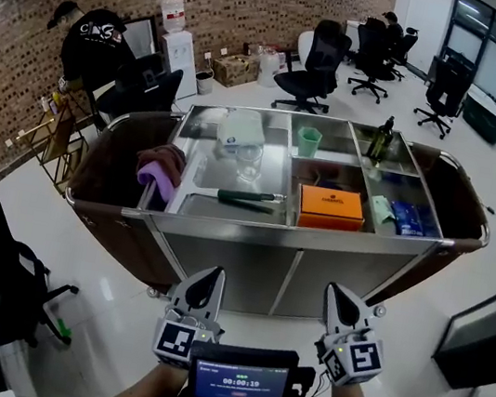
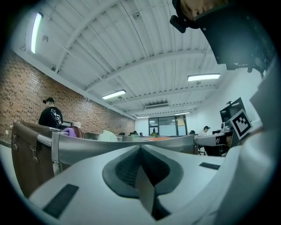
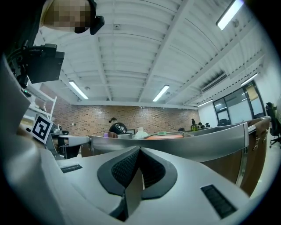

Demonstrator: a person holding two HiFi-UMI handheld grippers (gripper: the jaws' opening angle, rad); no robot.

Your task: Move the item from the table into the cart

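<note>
1. Low in the head view, either side of a small lit screen (image 1: 239, 382): left tool (image 1: 211, 276) and right tool (image 1: 337, 295), both pointing towards the cart (image 1: 317, 237) and well short of it.
2. Left tool (image 2: 140, 148) in its own view: jaws pressed fully together, nothing between them, held level with the cart's steel rim ahead.
3. Right tool (image 3: 139, 148) in its own view: jaws likewise closed tight and empty, with the same rim across the view.
4. Cart: a steel top split into compartments, with brown side panels.
5. Left compartments: purple cloth (image 1: 163, 169) bunched at the left edge, green-handled scraper (image 1: 246, 198) lying flat near the front, clear glass (image 1: 249, 160) upright behind it, white container (image 1: 240, 130) behind the glass.
6. Middle and right compartments: green cup (image 1: 308, 141) at the back, orange box (image 1: 330, 207) flat at the front, dark bottle (image 1: 382, 140) upright at the back right, blue packets (image 1: 408, 218) at the front right.
7. No telling which of these is the task's item; all of them inside the cart, none in either tool.
8. Beyond the cart: a person in black (image 1: 95, 40) by the brick wall, and black office chairs (image 1: 316, 63) on the pale floor.
</note>
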